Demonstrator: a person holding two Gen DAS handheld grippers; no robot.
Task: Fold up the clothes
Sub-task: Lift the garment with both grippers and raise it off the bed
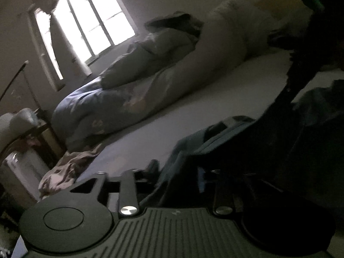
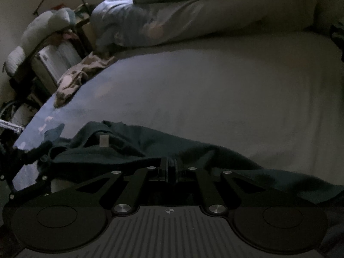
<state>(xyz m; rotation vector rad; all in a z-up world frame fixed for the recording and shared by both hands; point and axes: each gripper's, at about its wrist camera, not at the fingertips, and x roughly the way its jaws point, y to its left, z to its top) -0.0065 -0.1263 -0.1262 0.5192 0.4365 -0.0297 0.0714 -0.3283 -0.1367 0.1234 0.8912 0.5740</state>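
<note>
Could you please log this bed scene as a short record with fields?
surface: bed sheet, pale
garment: dark teal garment, crumpled at the near edge
right tongs: shut on the garment's fabric
left tongs: partly buried in the garment; grip unclear
other cloth: beige cloth at the bed's far left edge
bedding: duvet heaped at the back
light: dim, window bright

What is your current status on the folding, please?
Right gripper shut on dark teal garment. Left gripper at the garment, grip unclear. Bed sheet ahead clear.
</note>
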